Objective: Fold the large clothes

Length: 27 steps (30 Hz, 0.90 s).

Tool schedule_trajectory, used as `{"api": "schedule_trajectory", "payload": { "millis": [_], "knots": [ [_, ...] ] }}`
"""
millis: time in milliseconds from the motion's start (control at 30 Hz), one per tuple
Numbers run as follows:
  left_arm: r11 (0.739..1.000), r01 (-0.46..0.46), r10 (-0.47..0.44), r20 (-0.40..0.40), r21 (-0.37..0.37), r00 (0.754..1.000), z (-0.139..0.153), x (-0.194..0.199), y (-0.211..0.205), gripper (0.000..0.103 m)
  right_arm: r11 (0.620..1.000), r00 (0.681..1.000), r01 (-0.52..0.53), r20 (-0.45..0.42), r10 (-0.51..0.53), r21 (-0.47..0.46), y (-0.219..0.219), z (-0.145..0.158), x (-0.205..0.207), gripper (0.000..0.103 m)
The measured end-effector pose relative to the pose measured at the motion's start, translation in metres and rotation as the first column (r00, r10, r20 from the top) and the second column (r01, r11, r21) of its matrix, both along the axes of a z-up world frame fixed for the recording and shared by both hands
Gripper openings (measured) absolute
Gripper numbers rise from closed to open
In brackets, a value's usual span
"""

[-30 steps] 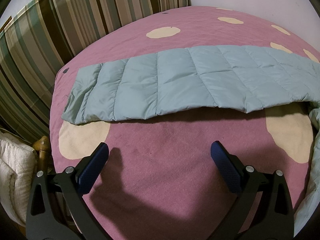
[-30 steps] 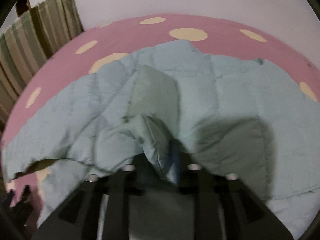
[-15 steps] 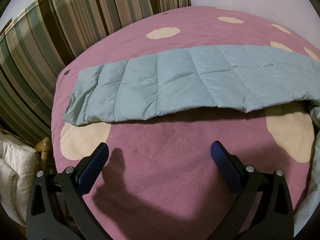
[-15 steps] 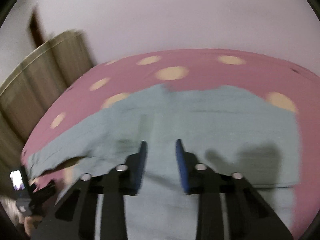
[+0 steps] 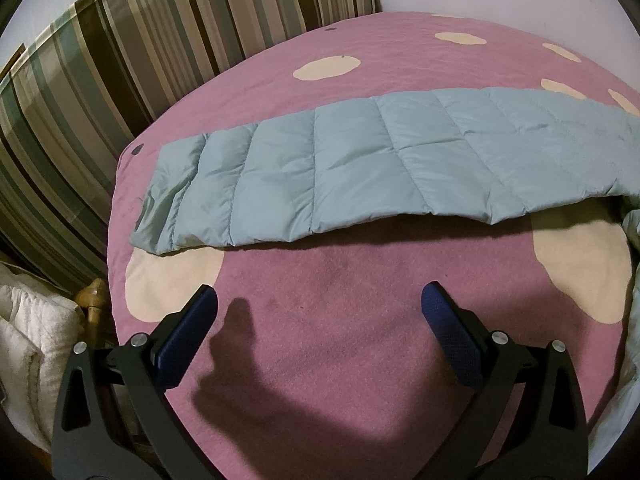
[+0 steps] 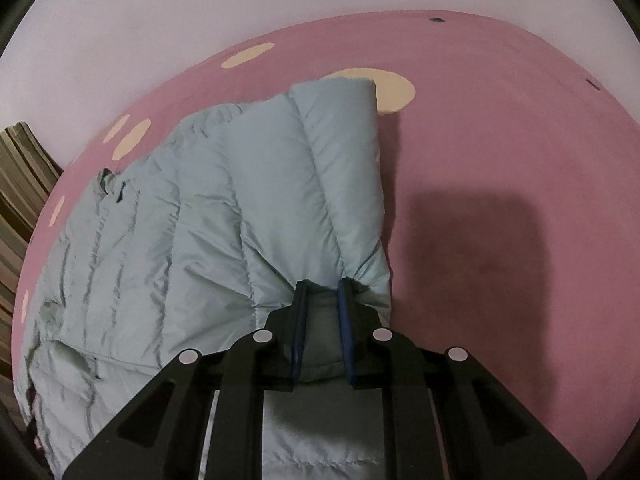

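Observation:
A pale blue quilted puffer jacket lies on a pink bed cover with cream spots. In the left wrist view one sleeve [image 5: 360, 164] stretches flat across the bed, beyond my left gripper [image 5: 318, 308], which is open, empty and held over bare cover [image 5: 320, 344]. In the right wrist view the jacket body [image 6: 160, 240] lies to the left and its other sleeve [image 6: 336, 168] runs away from my right gripper [image 6: 323, 292], whose narrowly spaced fingers are shut on a bunched fold of the jacket at the sleeve's near end.
A striped cushion or headboard [image 5: 120, 60] stands along the bed's left side. A white quilted bundle [image 5: 28, 340] and a wooden bedpost knob [image 5: 94, 292] sit at the lower left. A pale wall [image 6: 200, 12] backs the bed. Pink cover [image 6: 500, 200] lies right of the sleeve.
My right gripper let go of the first fold, swung across with its fingers apart, and has closed on the jacket by the other sleeve. My left gripper has stayed open and still.

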<state>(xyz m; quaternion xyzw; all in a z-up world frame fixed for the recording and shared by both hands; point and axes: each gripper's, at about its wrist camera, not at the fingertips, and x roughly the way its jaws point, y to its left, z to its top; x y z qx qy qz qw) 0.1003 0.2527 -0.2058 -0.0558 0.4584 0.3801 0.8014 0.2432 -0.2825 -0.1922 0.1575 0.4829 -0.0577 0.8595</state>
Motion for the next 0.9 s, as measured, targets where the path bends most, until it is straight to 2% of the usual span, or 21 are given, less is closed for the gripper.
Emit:
{"api": "schedule_trajectory", "payload": {
  "millis": [67,233,333,433,467,567,633,700,767,900],
  "knots": [
    [1.0,-0.001,0.001,0.003,-0.011,1.0,-0.001,0.0,0.001,0.101,1.0,0.999,0.008,0.036,-0.009,0.025,-0.011,0.013,-0.001,0.015],
    [1.0,0.0,0.0,0.004,-0.012,1.0,0.001,0.001,0.002,0.101,0.999,0.994,0.055,0.094,-0.055,0.003,-0.031,0.033,0.026,0.015],
    [1.0,-0.001,0.001,0.005,-0.012,1.0,0.001,0.0,0.002,0.101,0.998,0.995,0.061,0.077,-0.058,-0.032,-0.037,0.023,0.057,0.015],
    [1.0,0.0,0.0,0.001,-0.011,1.0,0.001,0.001,0.002,0.101,0.999,0.999,0.042,-0.029,-0.043,-0.027,-0.034,-0.012,0.081,0.015],
    [1.0,0.0,0.0,0.001,-0.01,1.0,0.001,0.001,0.002,0.101,0.999,0.998,0.046,-0.036,-0.047,-0.012,-0.035,-0.02,0.084,0.015],
    [1.0,0.001,-0.001,-0.001,-0.004,1.0,0.002,0.001,0.003,0.101,0.999,0.999,0.032,-0.006,-0.032,-0.038,-0.032,-0.012,0.082,0.016],
    [1.0,0.001,-0.001,-0.001,-0.003,1.0,0.003,0.0,0.004,0.101,1.0,1.0,0.024,0.019,-0.024,-0.012,-0.032,0.001,0.071,0.017],
    [1.0,0.001,-0.001,0.002,-0.007,1.0,0.003,-0.001,0.004,0.101,0.999,0.997,0.044,0.057,-0.044,0.006,-0.039,0.015,0.049,0.022],
    [1.0,0.001,-0.001,0.005,-0.008,1.0,0.003,-0.001,0.004,0.101,0.996,0.993,0.084,0.081,-0.083,-0.016,-0.045,0.023,0.023,0.037],
    [1.0,0.001,-0.001,0.005,-0.008,1.0,0.003,-0.001,0.004,0.101,0.973,0.983,0.175,0.08,-0.164,-0.148,-0.055,0.028,-0.028,0.054]
  ]
}}
